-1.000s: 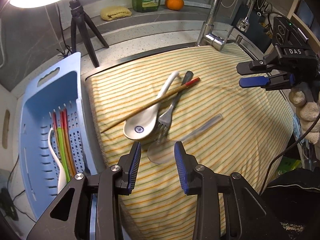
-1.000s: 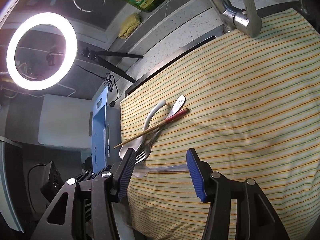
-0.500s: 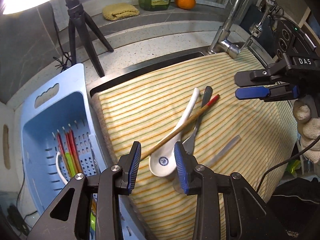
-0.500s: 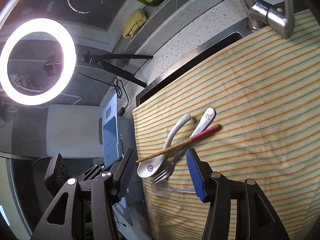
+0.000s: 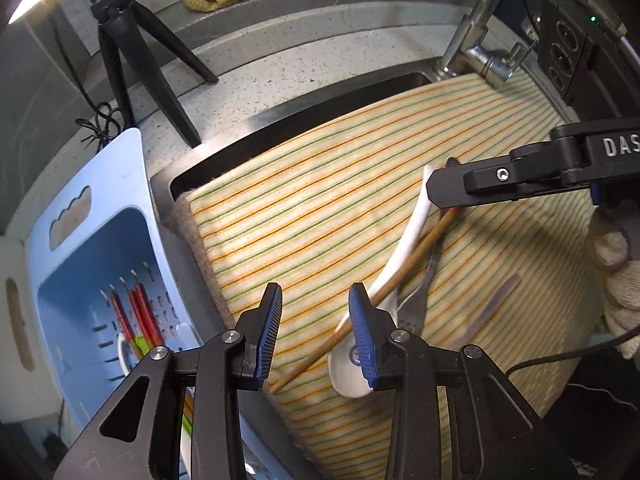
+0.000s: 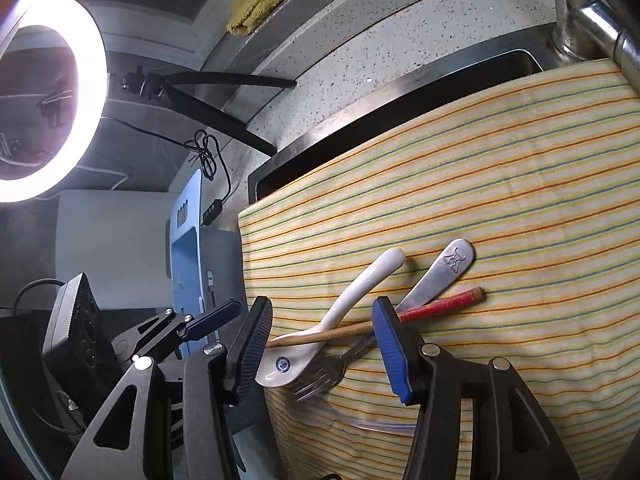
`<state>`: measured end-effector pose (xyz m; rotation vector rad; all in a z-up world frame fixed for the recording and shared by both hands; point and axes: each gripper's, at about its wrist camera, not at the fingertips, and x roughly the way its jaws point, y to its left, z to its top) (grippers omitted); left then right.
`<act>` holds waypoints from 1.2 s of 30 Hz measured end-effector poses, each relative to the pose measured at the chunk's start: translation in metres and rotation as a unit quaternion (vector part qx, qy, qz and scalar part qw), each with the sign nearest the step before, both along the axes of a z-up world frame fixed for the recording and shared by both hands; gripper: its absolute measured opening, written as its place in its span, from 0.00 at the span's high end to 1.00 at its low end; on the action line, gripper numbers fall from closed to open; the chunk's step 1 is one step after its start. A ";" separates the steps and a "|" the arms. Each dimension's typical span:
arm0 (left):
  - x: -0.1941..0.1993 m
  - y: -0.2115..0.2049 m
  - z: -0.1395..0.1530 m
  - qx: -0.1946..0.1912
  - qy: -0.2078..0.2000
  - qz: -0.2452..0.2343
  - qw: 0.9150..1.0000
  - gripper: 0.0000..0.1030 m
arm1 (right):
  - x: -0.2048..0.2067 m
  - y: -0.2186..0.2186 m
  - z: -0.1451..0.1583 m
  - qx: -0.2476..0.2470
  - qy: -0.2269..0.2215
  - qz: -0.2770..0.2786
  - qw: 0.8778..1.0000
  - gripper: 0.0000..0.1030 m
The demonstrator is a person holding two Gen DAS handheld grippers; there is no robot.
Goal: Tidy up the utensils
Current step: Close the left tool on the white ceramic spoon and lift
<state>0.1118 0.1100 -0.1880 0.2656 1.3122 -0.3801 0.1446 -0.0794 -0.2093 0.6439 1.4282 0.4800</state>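
On the striped cloth [image 5: 320,200] lies a pile of utensils: a white ceramic spoon [image 5: 400,256], a wooden chopstick with a red end [image 5: 416,252], a metal fork [image 5: 420,300] and a clear plastic spoon [image 5: 492,308]. My left gripper [image 5: 316,332] hangs open above the chopstick's thin end, its pads touching nothing. In the right wrist view my right gripper [image 6: 322,344] also stands open, over the white spoon [image 6: 360,284], chopstick [image 6: 440,304] and fork [image 6: 452,264]; the clear spoon [image 6: 360,420] lies nearer. The right gripper [image 5: 436,194] hovers over the handles.
A blue slotted basket [image 5: 100,280] at the left holds red chopsticks, a green piece and a white spoon. The cloth covers a sink whose faucet [image 5: 472,40] stands at the back right. A black tripod [image 5: 132,60] and ring light [image 6: 52,96] stand behind the basket. A gloved hand [image 5: 620,280] is at the right.
Both grippers have shifted toward the cloth's left edge and sunk a little, so the utensil pile now lies closer under them. The utensils have not moved and the jaws kept their width.
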 end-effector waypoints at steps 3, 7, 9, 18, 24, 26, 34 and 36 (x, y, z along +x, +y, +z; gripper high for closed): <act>0.005 -0.003 -0.009 0.008 0.017 -0.008 1.000 0.68 | 0.001 0.001 -0.003 -0.001 0.005 0.001 1.000 0.53; 0.002 -0.008 -0.015 0.016 0.026 -0.025 0.999 0.68 | 0.004 0.002 -0.005 -0.003 0.008 0.005 1.000 0.53; -0.001 -0.010 -0.014 0.013 0.028 -0.028 0.999 0.68 | 0.004 0.003 -0.005 -0.002 0.008 0.008 1.000 0.53; -0.018 -0.021 -0.017 -0.001 0.046 -0.051 0.998 0.68 | 0.008 0.016 -0.010 -0.008 0.005 0.026 1.000 0.57; -0.030 -0.026 -0.020 0.022 0.043 -0.060 0.997 0.59 | 0.010 0.026 -0.016 -0.014 0.005 0.037 0.999 0.64; -0.035 -0.026 -0.021 0.031 0.039 -0.063 0.997 0.59 | 0.011 0.028 -0.019 -0.016 0.008 0.040 0.999 0.67; -0.043 -0.018 -0.025 0.013 0.042 -0.047 0.998 0.60 | 0.012 0.034 -0.028 -0.020 0.017 0.043 0.999 0.86; -0.046 -0.017 -0.025 0.013 0.038 -0.047 0.998 0.60 | 0.013 0.033 -0.027 -0.013 0.020 0.041 0.999 0.88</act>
